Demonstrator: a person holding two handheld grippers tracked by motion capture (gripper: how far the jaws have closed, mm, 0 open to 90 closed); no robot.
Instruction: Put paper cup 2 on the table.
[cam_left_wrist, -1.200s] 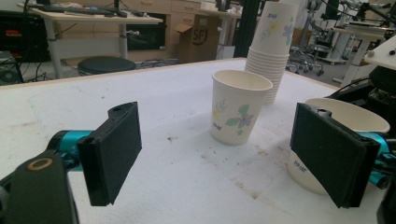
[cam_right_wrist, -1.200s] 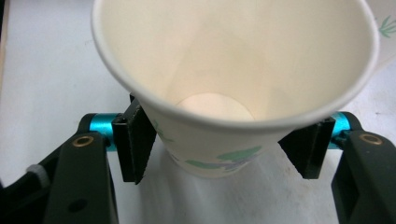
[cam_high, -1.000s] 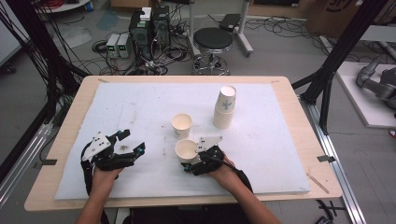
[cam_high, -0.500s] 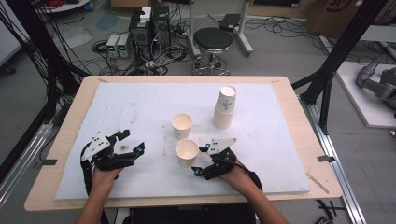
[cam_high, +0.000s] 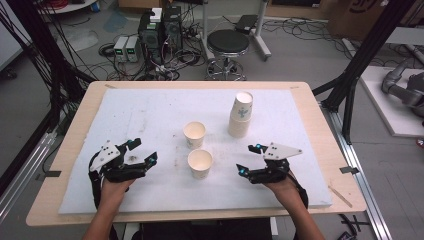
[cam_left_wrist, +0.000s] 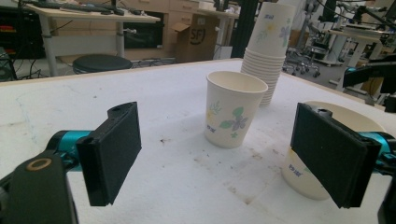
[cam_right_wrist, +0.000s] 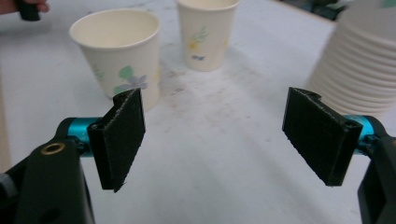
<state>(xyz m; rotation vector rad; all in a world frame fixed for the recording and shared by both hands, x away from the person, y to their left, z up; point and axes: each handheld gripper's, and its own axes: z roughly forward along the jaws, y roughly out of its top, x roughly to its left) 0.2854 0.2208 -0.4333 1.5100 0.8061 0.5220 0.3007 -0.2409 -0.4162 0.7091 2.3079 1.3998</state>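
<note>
While both claws rest low over the white counter (cam_high: 150, 110), the right claw (cam_high: 246, 160), at lower right of the high view, has just spread its jaws wide with nothing between them. The near cup (cam_high: 200, 164) stands upright at lower centre, apart from that claw on its left. The far cup (cam_high: 194, 135) stands just above it, and the cup stack (cam_high: 240, 115) rises at upper right. The left claw (cam_high: 142, 152), lower left, is spread and empty too.

Black stool (cam_high: 228, 44) on grey floor (cam_high: 300, 55) (cables strewn about).
</note>
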